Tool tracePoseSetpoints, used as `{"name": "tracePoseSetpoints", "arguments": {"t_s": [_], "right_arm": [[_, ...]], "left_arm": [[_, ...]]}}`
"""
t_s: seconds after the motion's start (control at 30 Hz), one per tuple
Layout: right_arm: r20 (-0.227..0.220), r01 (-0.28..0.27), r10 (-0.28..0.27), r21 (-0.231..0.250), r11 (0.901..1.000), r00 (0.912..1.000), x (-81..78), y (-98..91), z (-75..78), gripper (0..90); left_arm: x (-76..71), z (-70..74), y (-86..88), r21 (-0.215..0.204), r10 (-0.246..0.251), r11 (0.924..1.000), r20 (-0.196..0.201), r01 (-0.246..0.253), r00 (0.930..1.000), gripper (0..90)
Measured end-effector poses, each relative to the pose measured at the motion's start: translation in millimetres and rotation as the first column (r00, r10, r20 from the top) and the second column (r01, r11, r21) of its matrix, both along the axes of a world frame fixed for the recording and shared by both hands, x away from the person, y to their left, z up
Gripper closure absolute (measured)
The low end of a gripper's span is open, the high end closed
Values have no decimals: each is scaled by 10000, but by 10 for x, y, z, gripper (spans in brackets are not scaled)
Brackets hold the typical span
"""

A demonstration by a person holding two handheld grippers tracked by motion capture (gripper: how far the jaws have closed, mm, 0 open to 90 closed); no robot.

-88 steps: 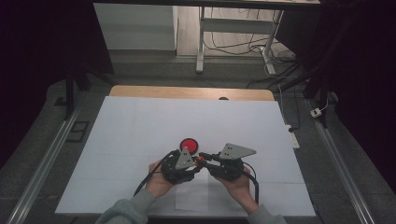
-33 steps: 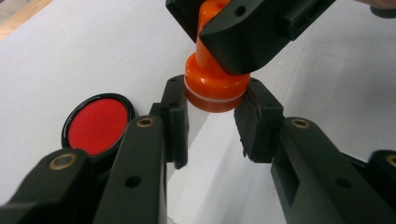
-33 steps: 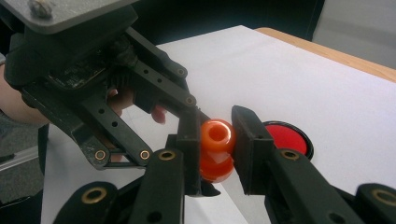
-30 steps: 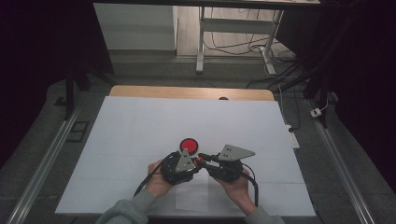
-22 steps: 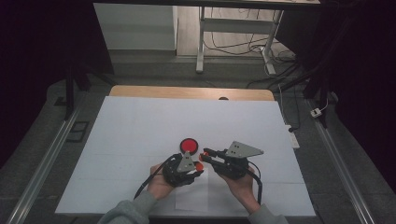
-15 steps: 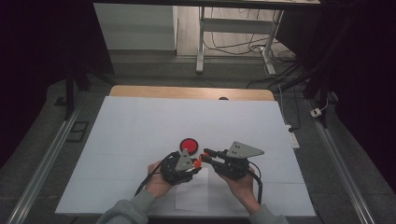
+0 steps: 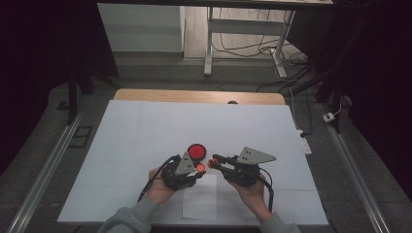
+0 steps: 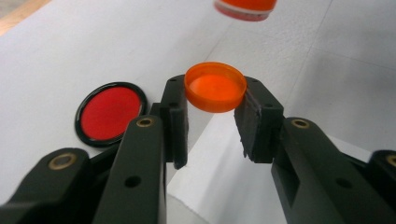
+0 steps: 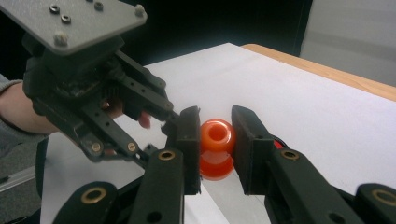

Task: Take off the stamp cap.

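High view: over the white worktop (image 7: pixel 145 136), left gripper (image 7: pixel 198 168) fingers clamp an orange cap (image 8: pixel 215 87); right gripper (image 7: pixel 212 163) fingers clamp its small orange bottle (image 9: pixel 217 147). Cap off, apart; rejoining or setting down remains, I judge.

**Open sheet all round, crowding only at the middle near edge**

The white table (image 7: pixel 145 131) lies bare to the left, right and far side; the red disc (image 7: pixel 196 151) sits just beyond the left gripper (image 7: pixel 199 167); the right gripper (image 7: pixel 212 163) faces it tip to tip, leaving barely a gap between them.
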State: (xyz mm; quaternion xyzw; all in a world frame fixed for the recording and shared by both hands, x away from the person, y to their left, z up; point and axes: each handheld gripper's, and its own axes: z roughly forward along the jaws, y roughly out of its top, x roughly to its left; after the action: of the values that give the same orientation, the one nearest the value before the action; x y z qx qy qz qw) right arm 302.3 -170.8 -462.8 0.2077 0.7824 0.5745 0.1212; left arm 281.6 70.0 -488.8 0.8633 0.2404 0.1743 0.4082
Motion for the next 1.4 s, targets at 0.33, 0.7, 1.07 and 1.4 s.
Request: {"name": "tracePoseSetpoints", "arguments": {"t_s": [0.33, 0.7, 1.07, 1.4], "right_arm": [[-27, 54, -54, -48, 10000, 10000, 16, -15, -2, 726], [-10, 187, -187, -76, 9998, 9998, 26, -56, -1, 726], [4, 277, -277, -146, 9995, 9996, 38, -86, -6, 726], [-17, 320, -321, -185, 9993, 9995, 45, -91, -14, 725]], "left_arm": [[-44, 42, 319, -549, 444, 9975, -206, -455, 9988, 654], [-134, 50, 611, -692, 765, 9945, -347, -788, 9965, 653], [-275, -35, 903, -715, 1215, 9895, -544, -1253, 9911, 653], [-357, -70, 1084, -858, 1592, 9827, -626, -1643, 9853, 652]]}}
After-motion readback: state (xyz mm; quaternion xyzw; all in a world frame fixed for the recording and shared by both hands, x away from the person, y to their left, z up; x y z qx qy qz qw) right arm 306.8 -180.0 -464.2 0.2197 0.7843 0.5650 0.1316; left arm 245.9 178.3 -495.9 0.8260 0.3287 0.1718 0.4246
